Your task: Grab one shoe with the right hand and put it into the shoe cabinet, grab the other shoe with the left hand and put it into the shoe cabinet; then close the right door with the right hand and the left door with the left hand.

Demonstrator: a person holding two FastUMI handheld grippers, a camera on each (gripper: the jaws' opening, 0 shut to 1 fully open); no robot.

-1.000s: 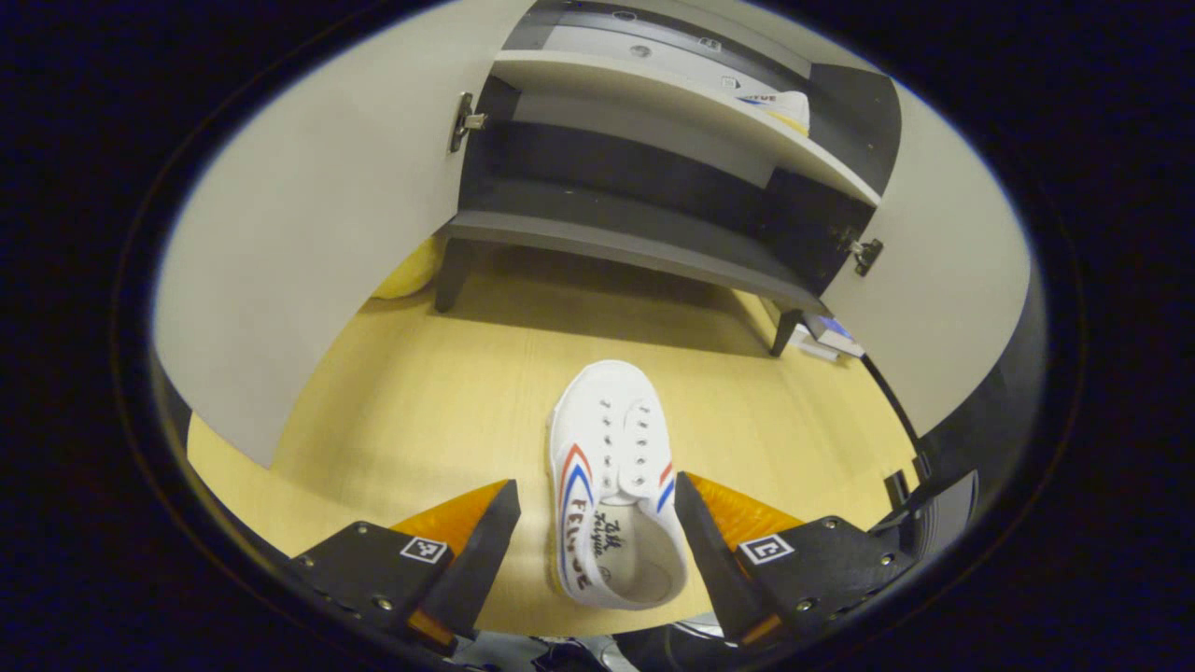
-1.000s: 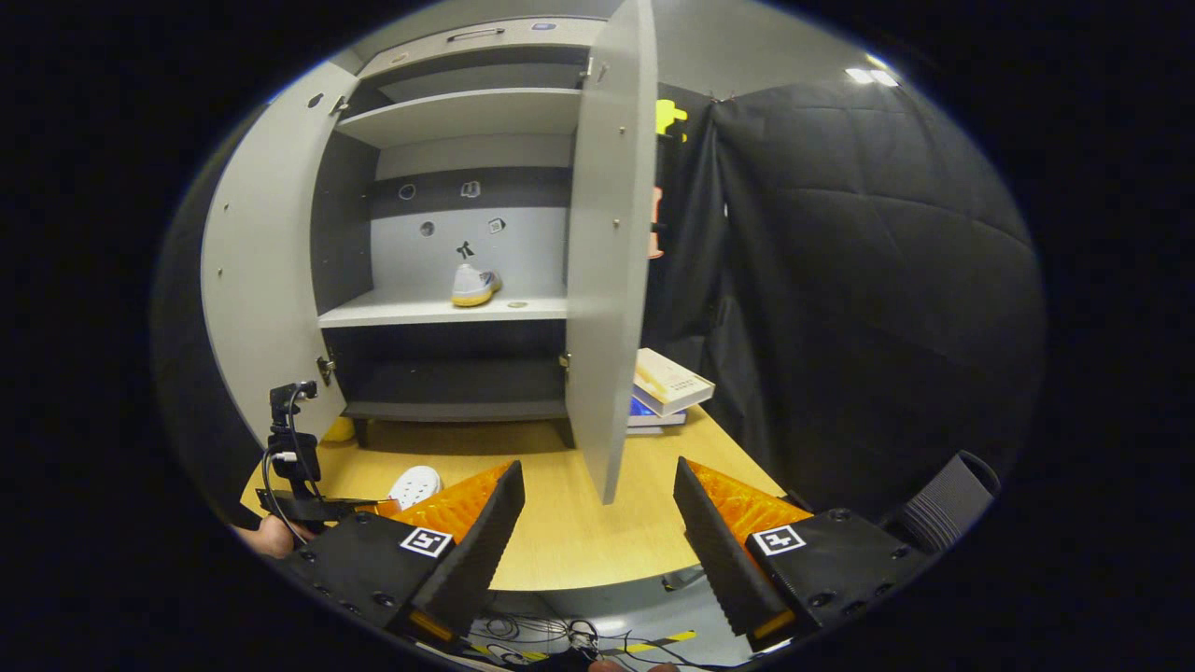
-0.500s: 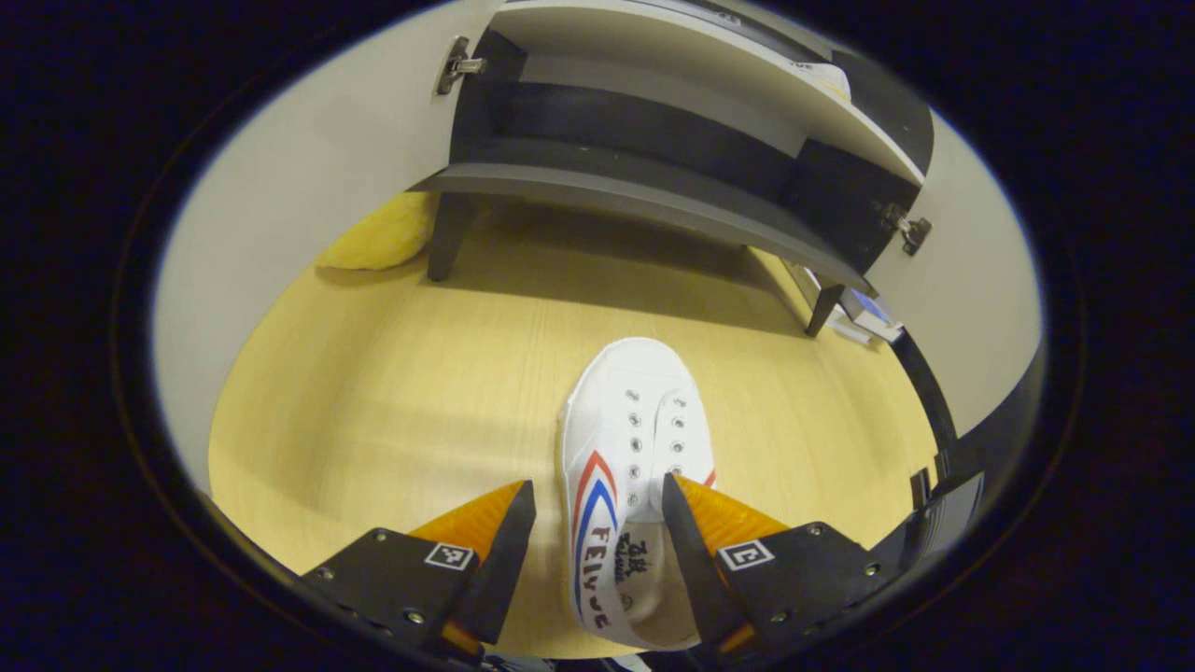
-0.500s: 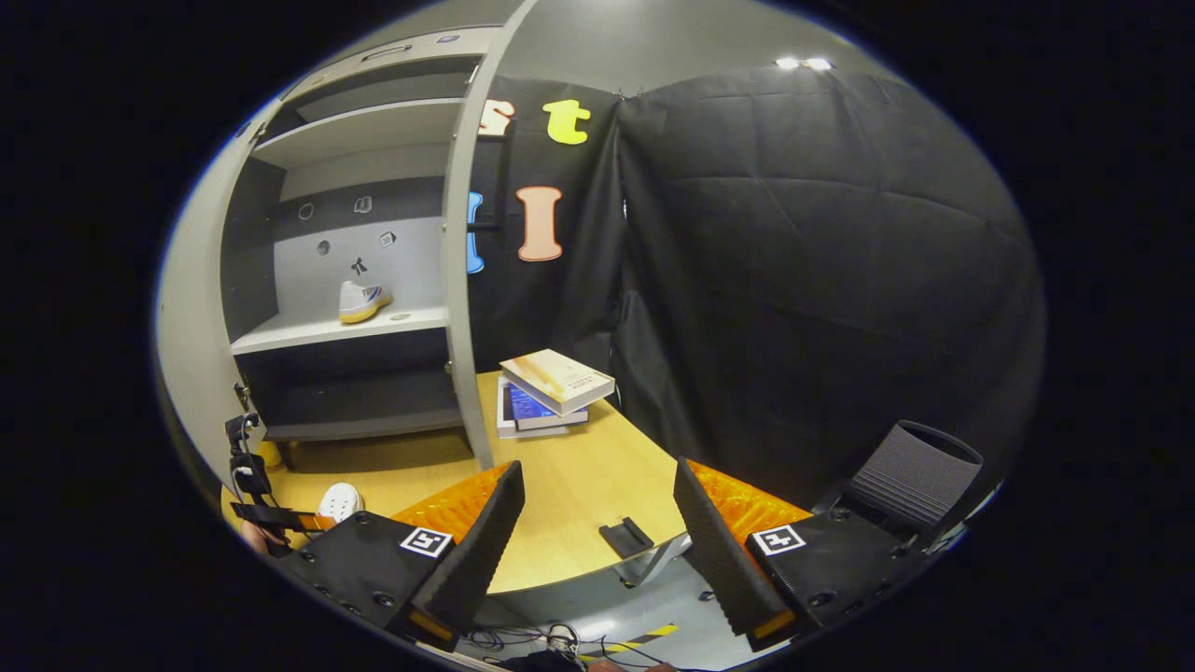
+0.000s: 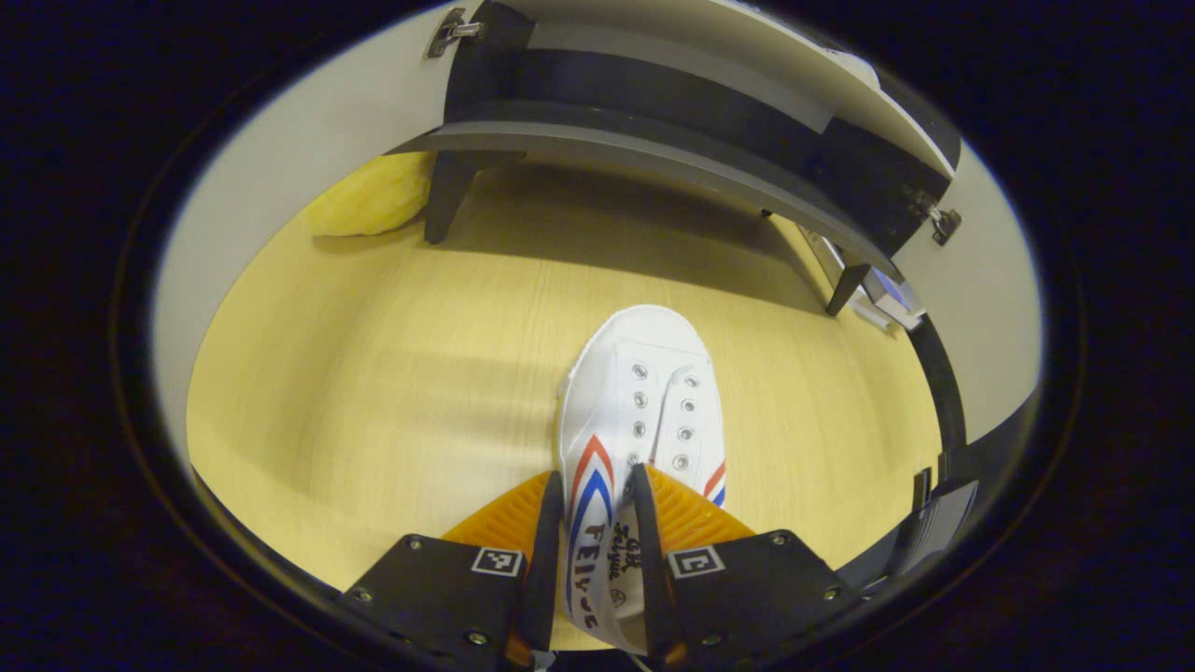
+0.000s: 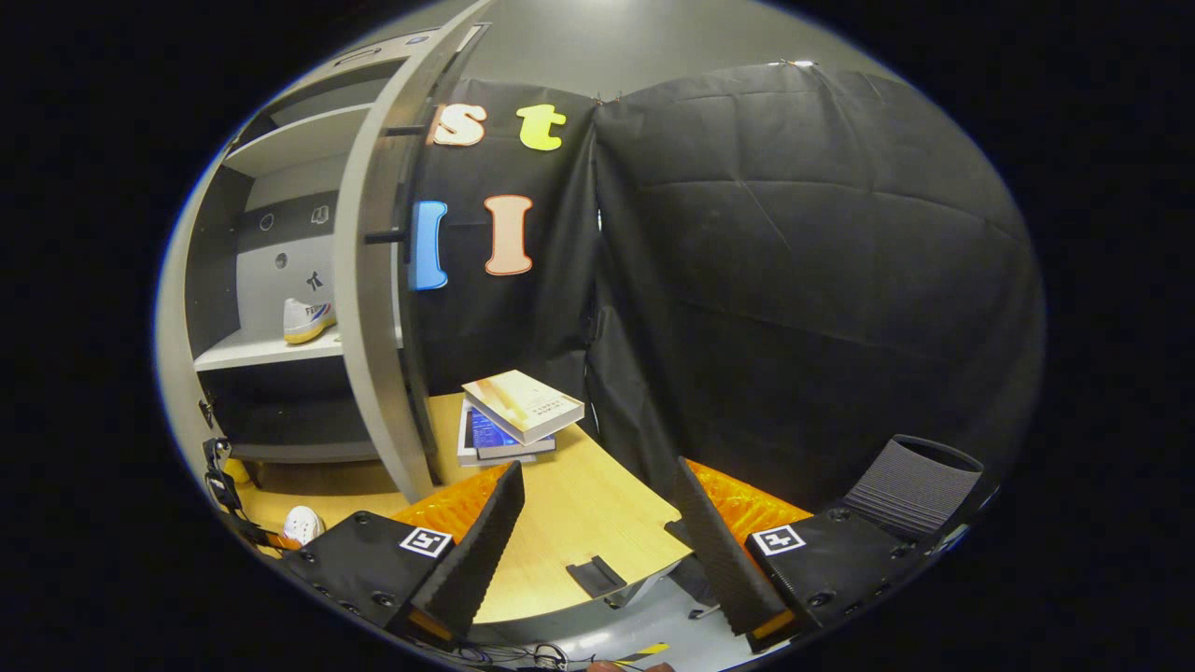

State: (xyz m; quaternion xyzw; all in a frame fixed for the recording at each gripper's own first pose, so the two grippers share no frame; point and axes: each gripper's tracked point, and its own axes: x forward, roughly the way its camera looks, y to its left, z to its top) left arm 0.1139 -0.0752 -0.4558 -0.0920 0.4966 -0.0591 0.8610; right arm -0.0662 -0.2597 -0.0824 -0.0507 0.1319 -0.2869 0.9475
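1. In the left gripper view, the left gripper has its fingers closed on the side wall near the heel of a white canvas shoe with red and blue stripes. One finger is outside the shoe, the other is inside its opening.
2. This shoe rests on the light wooden worktop, with its toe pointing to the grey shoe cabinet with open doors.
3. In the right gripper view, a second white shoe with a yellow sole stands on the cabinet's middle shelf.
4. A stack of books lies on the worktop just beside the open right door.
5. The right gripper has its fingers wide apart and holds nothing.
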